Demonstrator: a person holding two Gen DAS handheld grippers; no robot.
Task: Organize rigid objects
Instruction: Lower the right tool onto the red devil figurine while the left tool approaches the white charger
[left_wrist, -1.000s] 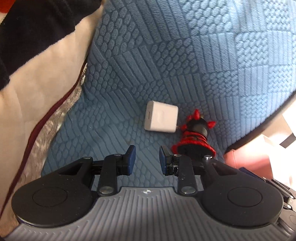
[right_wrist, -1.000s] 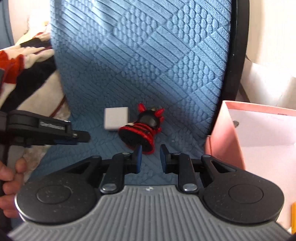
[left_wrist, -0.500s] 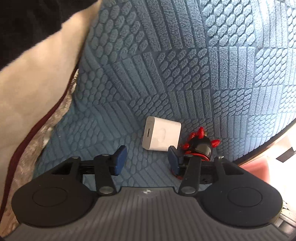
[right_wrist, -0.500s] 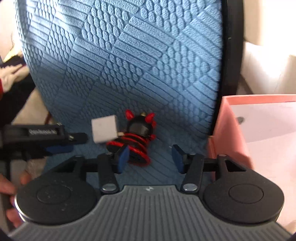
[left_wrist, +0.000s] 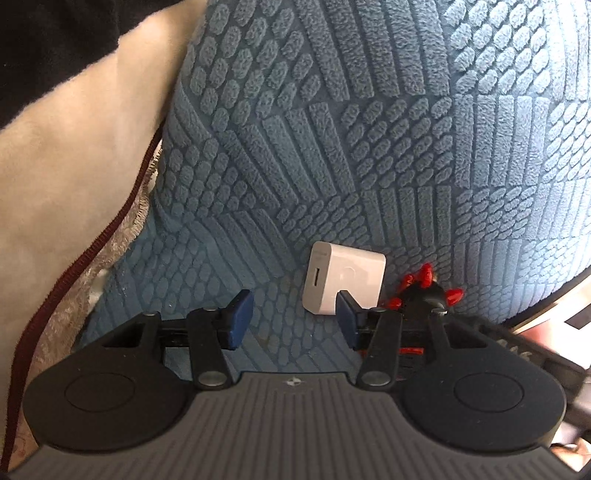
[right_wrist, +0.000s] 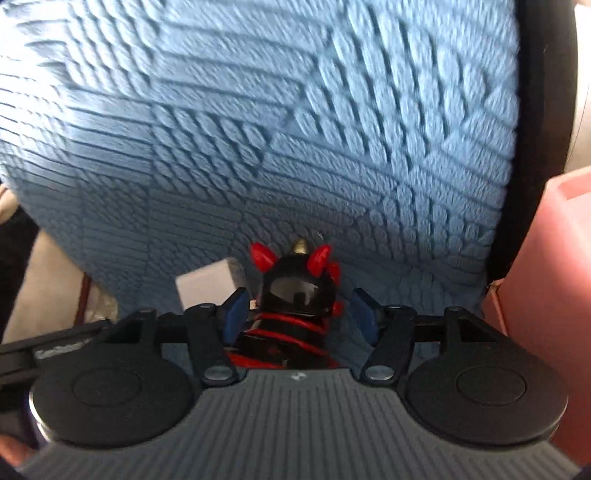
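A white charger cube (left_wrist: 343, 284) lies on the blue textured cushion (left_wrist: 332, 147), with a black figure with red horns (left_wrist: 424, 291) just right of it. My left gripper (left_wrist: 292, 317) stands open low over the cushion; its right fingertip (left_wrist: 343, 314) covers the cube's near edge and nothing is between its fingers. In the right wrist view the figure (right_wrist: 295, 295) stands between the fingers of my right gripper (right_wrist: 300, 314), whose jaws are opening. The right pad is clear of the figure; the left one is close beside it. The cube (right_wrist: 207, 284) shows behind the left finger.
A cream and black blanket (left_wrist: 74, 166) lies against the cushion's left side. A pink box (right_wrist: 546, 295) stands to the right past the cushion's black rim (right_wrist: 535, 147). The left gripper's body (right_wrist: 55, 347) reaches in at the lower left of the right wrist view.
Both grippers went from nearly shut to open. The right one moved forward and down until the figure stood between its fingers. The left one drew closer to the white cube.
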